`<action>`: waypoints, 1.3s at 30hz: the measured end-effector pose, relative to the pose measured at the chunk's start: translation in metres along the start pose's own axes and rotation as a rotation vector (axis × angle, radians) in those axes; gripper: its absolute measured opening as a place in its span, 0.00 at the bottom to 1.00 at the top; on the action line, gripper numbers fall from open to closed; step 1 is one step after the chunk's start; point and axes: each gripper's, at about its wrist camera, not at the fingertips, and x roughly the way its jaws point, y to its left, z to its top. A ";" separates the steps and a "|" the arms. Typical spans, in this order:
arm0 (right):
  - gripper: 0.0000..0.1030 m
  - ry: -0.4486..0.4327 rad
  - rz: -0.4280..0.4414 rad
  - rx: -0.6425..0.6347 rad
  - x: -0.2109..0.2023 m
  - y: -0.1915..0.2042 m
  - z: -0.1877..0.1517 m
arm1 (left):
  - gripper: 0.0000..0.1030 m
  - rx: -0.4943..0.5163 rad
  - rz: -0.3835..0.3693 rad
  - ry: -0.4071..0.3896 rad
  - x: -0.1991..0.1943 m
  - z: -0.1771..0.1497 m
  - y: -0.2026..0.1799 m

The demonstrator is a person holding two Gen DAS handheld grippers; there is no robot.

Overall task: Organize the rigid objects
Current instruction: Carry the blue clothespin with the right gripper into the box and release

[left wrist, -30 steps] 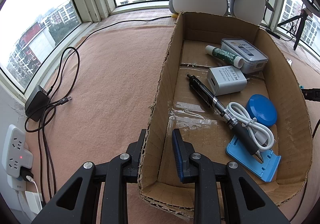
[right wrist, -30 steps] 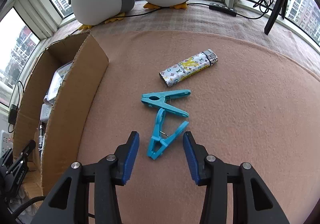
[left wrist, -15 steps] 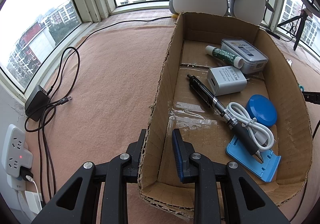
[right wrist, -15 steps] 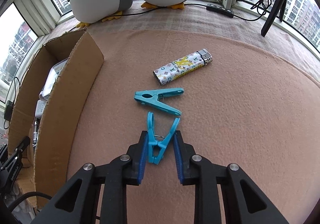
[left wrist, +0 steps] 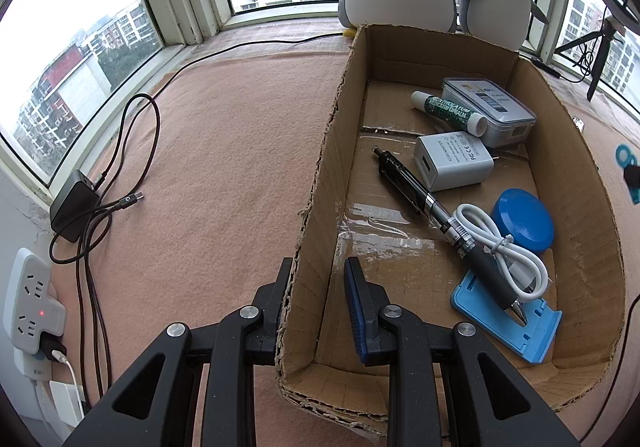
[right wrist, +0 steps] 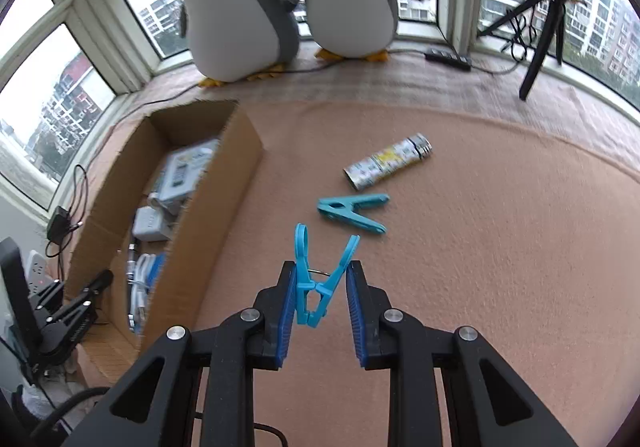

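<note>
The blue clothespin (right wrist: 316, 287) sits pinched between your right gripper (right wrist: 320, 299) fingers, raised off the blanket. The left gripper (left wrist: 316, 299) fingers clamp the near wall of the cardboard box (left wrist: 576, 183), steadying it. Already boxed: pen (left wrist: 432, 207), charger (left wrist: 452, 161), cable (left wrist: 504, 251), blue lid (left wrist: 524, 219). Remaining outside: a second clothespin (right wrist: 352, 213) and the lighter (right wrist: 388, 163). Clear the box's right wall; open room lies along its left inner side.

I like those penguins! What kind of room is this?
Probably a bay-window nook in a high-rise flat: curved windows overlooking apartment blocks, two plush grey-and-white penguins on the sill, a pink blanket-covered ledge.
</note>
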 end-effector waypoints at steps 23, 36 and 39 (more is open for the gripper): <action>0.21 -0.083 0.124 -0.220 -0.031 0.112 0.028 | 0.25 -0.001 -0.001 -0.001 0.000 0.000 0.000; 0.21 -0.046 0.123 -0.275 -0.007 0.137 0.031 | 0.25 0.000 -0.001 -0.001 0.000 0.000 0.000; 0.21 -0.030 0.119 -0.286 0.001 0.140 0.030 | 0.25 0.000 -0.001 -0.001 0.000 0.000 0.000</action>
